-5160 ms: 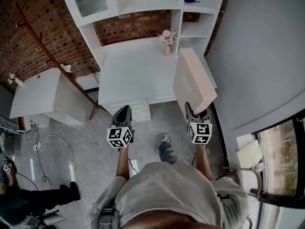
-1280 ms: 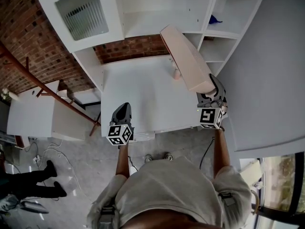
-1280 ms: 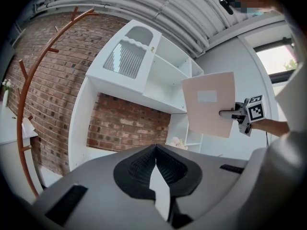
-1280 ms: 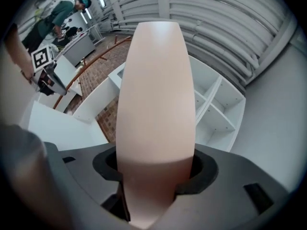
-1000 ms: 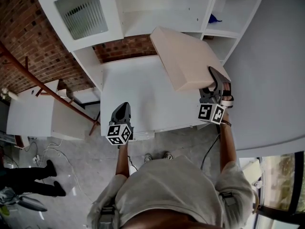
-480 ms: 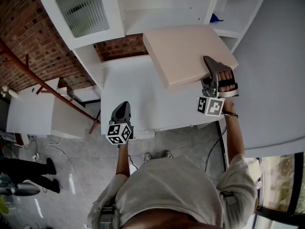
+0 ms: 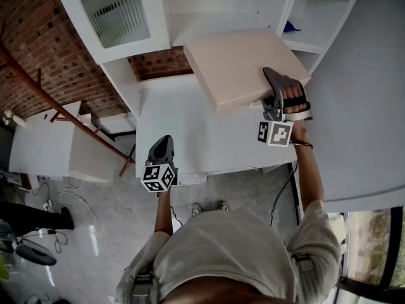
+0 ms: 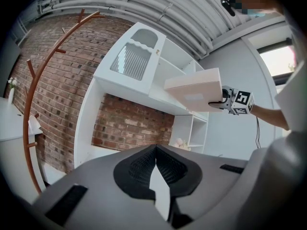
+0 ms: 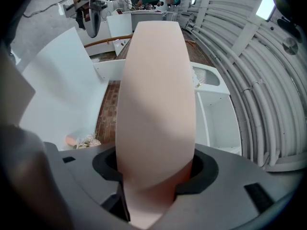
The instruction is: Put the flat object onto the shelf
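Note:
The flat object is a pale pink box [image 7: 243,65], held nearly level at the height of the open shelf [image 7: 215,14] of the white shelf unit, its far edge close to the shelf front. My right gripper [image 7: 271,88] is shut on the box's near right edge; in the right gripper view the box [image 9: 156,95] fills the space between the jaws and stretches away. My left gripper [image 7: 162,147] hangs low over the front of the white desk top [image 7: 171,128], jaws together and holding nothing. The left gripper view shows the box [image 8: 194,87] raised to the right.
A glass-door cabinet [image 7: 117,8] is left of the shelf, and cubbies [image 7: 313,11] with a small blue thing [image 7: 288,26] are to its right. A pink vase of flowers [image 9: 79,140] stands on the desk. A brown coat rack [image 7: 44,90] and white side table [image 7: 44,141] stand left.
The right gripper has lifted the box and turned it from tilted on edge to nearly level, carrying it left toward the shelf. The left gripper has stayed put.

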A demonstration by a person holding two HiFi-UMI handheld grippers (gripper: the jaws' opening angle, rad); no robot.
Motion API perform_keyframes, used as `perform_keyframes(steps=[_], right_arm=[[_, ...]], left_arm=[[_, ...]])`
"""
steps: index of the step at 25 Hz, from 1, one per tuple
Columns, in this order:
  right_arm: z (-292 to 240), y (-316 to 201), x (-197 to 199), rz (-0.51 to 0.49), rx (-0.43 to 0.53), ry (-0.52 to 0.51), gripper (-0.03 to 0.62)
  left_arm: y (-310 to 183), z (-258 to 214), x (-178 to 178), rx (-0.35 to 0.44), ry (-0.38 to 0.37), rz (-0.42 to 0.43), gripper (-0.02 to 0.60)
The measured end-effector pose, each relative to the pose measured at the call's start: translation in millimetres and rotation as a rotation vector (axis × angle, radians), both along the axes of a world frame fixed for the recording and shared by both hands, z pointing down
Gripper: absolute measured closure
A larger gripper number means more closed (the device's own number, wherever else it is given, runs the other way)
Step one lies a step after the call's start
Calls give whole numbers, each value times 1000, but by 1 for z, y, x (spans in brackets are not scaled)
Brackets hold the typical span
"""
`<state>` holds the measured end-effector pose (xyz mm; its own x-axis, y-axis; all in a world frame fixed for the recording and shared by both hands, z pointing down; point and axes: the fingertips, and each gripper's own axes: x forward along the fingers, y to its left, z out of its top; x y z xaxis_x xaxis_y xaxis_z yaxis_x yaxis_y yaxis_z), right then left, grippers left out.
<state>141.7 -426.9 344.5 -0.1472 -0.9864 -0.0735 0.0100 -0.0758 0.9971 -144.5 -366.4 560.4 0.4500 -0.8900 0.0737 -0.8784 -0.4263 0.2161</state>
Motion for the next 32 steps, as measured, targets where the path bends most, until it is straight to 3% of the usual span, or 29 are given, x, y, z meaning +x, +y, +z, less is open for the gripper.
perform_keyframes(steps=[13,32], right_arm=[[4,-54,-9,35,-15,21,312],[8,-119,-23,86,-75,5,310]], left_arm=[[1,5,-32,-9,3,-64,566],[1,10,-50,-17,14,-113,566]])
